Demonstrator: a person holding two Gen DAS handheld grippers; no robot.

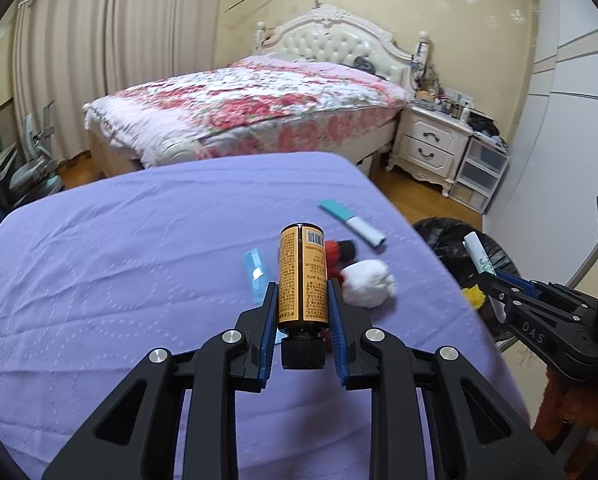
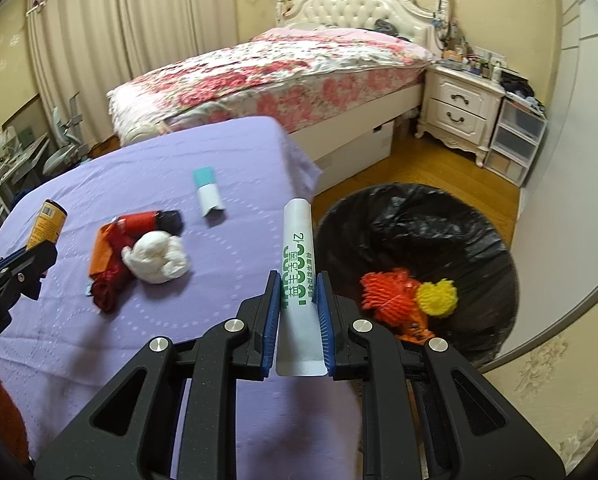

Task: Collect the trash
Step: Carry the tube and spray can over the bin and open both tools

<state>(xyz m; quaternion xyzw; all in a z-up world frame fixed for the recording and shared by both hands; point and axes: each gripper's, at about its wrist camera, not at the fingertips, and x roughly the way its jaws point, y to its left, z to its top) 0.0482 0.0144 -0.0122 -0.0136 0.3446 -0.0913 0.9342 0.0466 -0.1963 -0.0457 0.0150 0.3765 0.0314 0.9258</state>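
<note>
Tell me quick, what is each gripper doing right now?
Left gripper: closed on the orange bottle, held above the purple cloth.
Right gripper: closed on the white tube, next to the trash bin.

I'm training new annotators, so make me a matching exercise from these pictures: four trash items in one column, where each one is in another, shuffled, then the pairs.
Things:
1. amber bottle
2. white sachet
3. yellow foam net
4. white crumpled wad

Places:
A. lying on the purple cloth
B. inside the black-lined bin
C. clamped in the left tongs
D. clamped in the right tongs

Pairs: 1-C, 2-D, 3-B, 4-A
</note>
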